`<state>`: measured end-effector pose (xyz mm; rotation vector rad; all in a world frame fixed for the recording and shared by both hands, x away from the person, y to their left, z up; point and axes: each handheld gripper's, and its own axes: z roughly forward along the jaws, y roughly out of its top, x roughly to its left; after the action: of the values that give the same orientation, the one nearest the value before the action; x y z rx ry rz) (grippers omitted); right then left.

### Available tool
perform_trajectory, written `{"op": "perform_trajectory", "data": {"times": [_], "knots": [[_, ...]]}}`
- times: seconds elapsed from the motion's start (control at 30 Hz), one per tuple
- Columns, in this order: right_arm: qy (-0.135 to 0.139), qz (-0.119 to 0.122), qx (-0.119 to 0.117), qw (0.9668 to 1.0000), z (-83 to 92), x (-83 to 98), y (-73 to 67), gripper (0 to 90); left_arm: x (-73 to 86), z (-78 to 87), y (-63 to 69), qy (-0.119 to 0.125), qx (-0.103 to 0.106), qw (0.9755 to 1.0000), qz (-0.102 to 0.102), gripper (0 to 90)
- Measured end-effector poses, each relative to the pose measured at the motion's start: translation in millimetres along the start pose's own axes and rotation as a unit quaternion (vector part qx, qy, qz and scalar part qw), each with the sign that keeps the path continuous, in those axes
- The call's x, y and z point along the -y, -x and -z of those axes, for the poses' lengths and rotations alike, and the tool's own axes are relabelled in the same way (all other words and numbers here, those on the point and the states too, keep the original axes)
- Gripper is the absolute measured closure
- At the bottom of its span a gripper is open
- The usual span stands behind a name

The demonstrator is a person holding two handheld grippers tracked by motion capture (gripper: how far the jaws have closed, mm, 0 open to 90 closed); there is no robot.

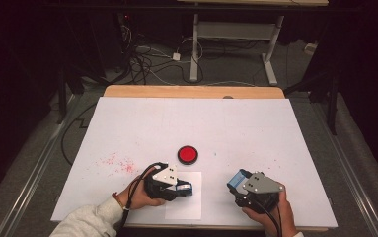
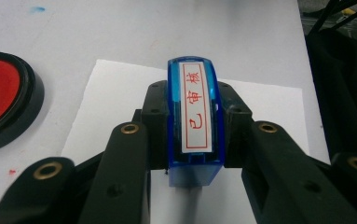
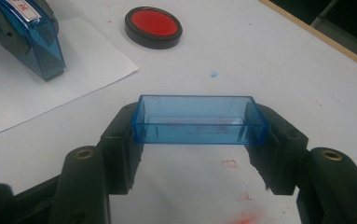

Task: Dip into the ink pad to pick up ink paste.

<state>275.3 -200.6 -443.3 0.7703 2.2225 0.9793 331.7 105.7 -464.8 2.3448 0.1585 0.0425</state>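
Black jaws of the left hand-held gripper [image 2: 195, 140] pinch the blue stamp [image 2: 195, 119] by its sides, its base down over the white paper [image 2: 120, 88] near the bench's [image 1: 142, 118] front edge; whether it touches the sheet I cannot tell. The right hand-held gripper [image 3: 199, 140] clamps the stamp's clear blue cap [image 3: 198, 120] endwise, held off toward the front right corner. The cap is already off and the stamp stands at the paper, so pressing a mark, perhaps inking at the red pad [image 1: 187, 154] first, and recapping seem left.

Black jaws, brass screws, grey sleeve [image 1: 85, 222]
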Motion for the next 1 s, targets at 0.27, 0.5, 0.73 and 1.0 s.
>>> {"op": "perform_trajectory", "data": {"times": [0.27,0.5,0.73,1.0], "knots": [[0.0,0.001,-0.001,1.0,-0.1,0.0,0.0,40.6,-0.3,-0.8,1.6,-0.003,-0.005,1.0,0.003,68.1],[0.0,0.0,0.0,1.0,0.1,-0.2,-0.1,40.7,-0.8,-1.4,2.5,-0.007,-0.008,0.9999,0.001,68.1],[0.0,0.001,-0.001,1.0,0.1,-0.3,0.0,40.6,-0.9,-1.7,2.1,-0.009,-0.007,0.9999,0.01,68.0],[0.003,0.001,-0.001,1.0,1.2,-0.4,0.8,40.6,-7.0,5.6,0.8,0.005,-0.028,0.9993,0.026,68.0]]}}
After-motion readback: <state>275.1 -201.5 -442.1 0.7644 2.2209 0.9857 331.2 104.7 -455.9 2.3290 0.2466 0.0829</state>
